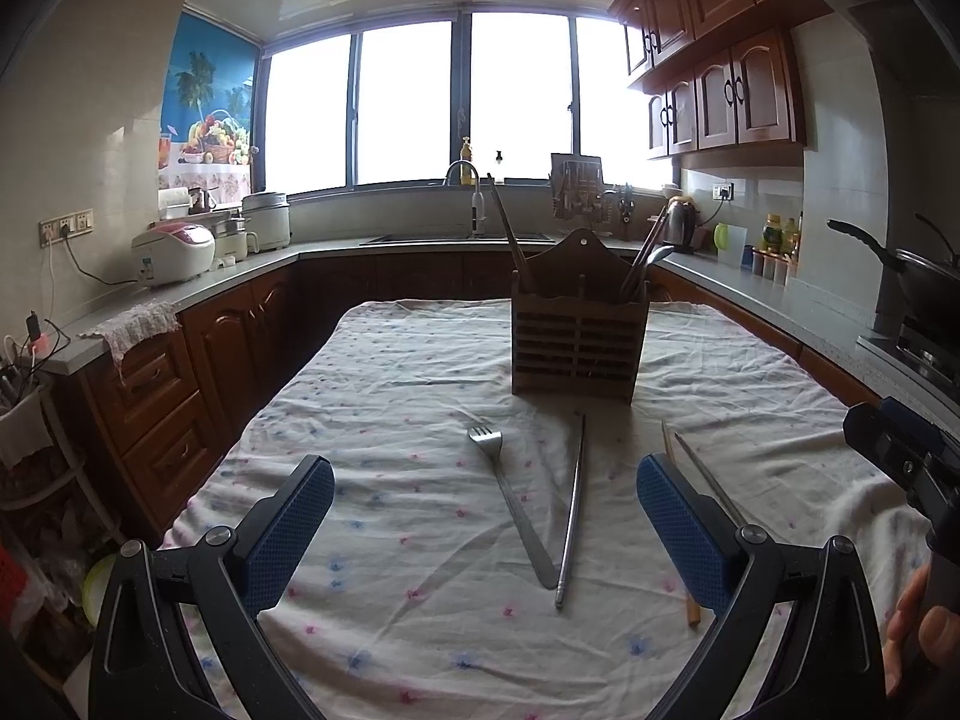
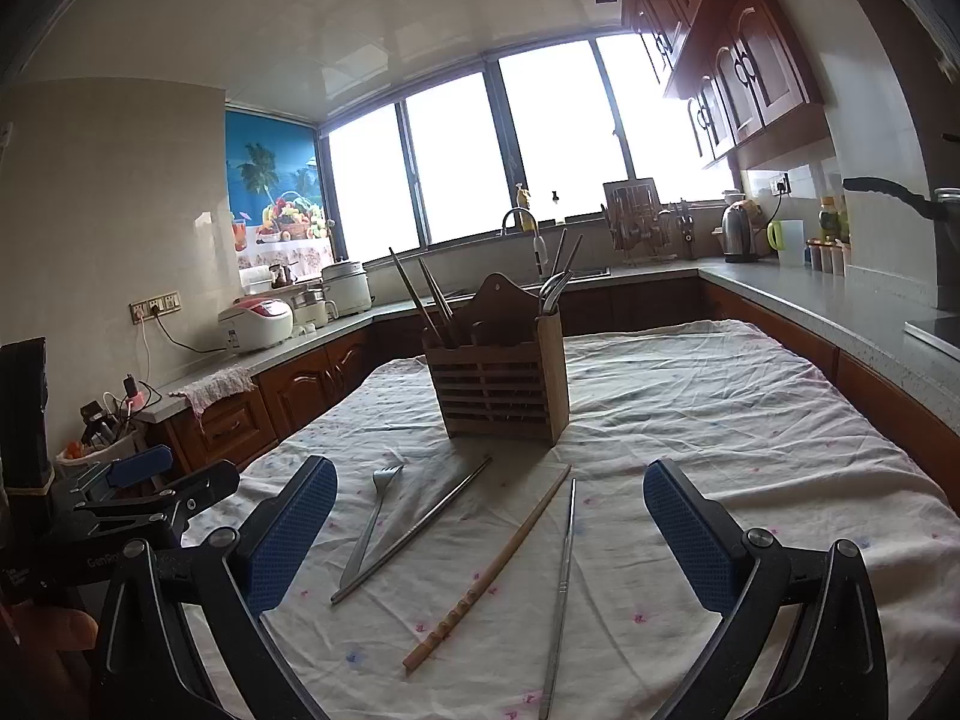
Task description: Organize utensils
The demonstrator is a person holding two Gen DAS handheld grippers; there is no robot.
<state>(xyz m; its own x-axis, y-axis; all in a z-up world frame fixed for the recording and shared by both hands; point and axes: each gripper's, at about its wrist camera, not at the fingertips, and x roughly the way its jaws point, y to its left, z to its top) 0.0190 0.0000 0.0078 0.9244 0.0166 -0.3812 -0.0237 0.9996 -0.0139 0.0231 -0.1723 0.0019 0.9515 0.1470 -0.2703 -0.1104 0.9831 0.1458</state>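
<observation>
A wooden utensil holder point(image 1: 579, 336) point(image 2: 501, 384) stands on the cloth-covered table point(image 1: 390, 408) point(image 2: 720, 420), with chopsticks and forks standing in it. In front of it lie a metal fork point(image 1: 510, 498) point(image 2: 369, 519), a metal chopstick point(image 1: 573, 504) point(image 2: 414, 531), a wooden chopstick point(image 2: 489, 567) point(image 1: 667, 447) and a second metal chopstick point(image 2: 564, 582) point(image 1: 708, 477). My left gripper point(image 1: 486, 528) is open and empty, just short of the fork and metal chopstick. My right gripper point(image 2: 489, 534) is open and empty, above the near ends of the wooden and metal chopsticks. Each gripper shows at the edge of the other's view.
Kitchen counters surround the table on three sides, with rice cookers point(image 1: 174, 252) at left, a sink point(image 1: 462, 234) at the back, a kettle point(image 2: 738, 234) and a pan on a stove point(image 1: 912, 282) at right.
</observation>
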